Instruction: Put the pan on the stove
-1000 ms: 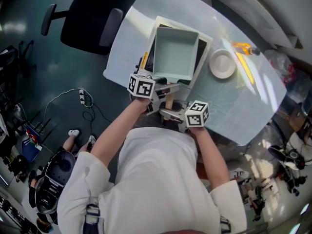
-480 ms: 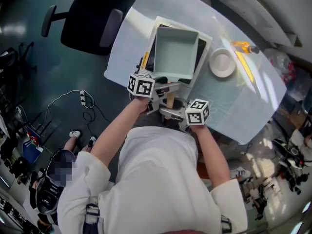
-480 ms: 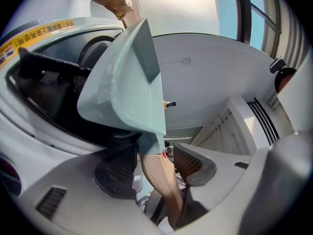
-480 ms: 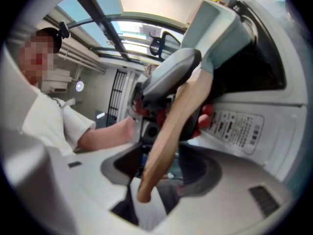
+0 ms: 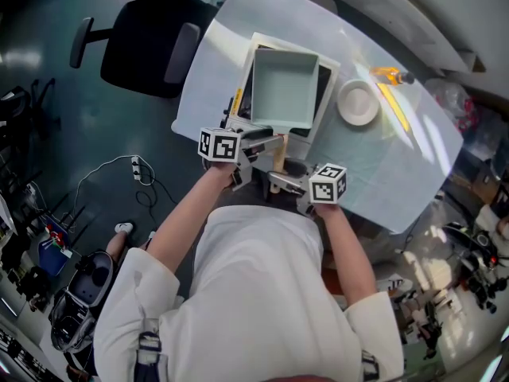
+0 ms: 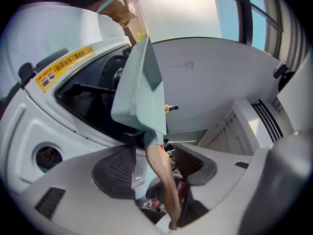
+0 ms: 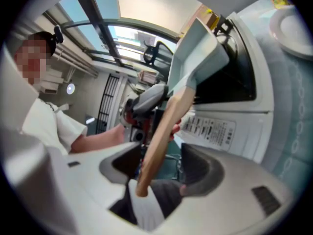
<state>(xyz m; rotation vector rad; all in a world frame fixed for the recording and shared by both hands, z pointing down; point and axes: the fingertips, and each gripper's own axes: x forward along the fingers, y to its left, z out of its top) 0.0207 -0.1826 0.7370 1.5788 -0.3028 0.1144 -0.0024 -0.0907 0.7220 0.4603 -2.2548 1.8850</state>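
My L gripper (image 6: 154, 163) & R gripper (image 7: 161, 168) have just been opening, now spread wide, pads off the tan wooden handle (image 6: 159, 165) (it's between both jaw pairs, loose). Pale-green square pan (image 5: 282, 86) sits on the white black-topped stove (image 6: 29, 121). Task prob. done.

A lab or workroom — stove (image 5: 274, 41) on a desk (image 5: 238, 14). An office chair (image 5: 139, 46) at its far corner, cables (image 5: 151, 185) and gear (image 5: 83, 289) across the floor (image 5: 48, 94).
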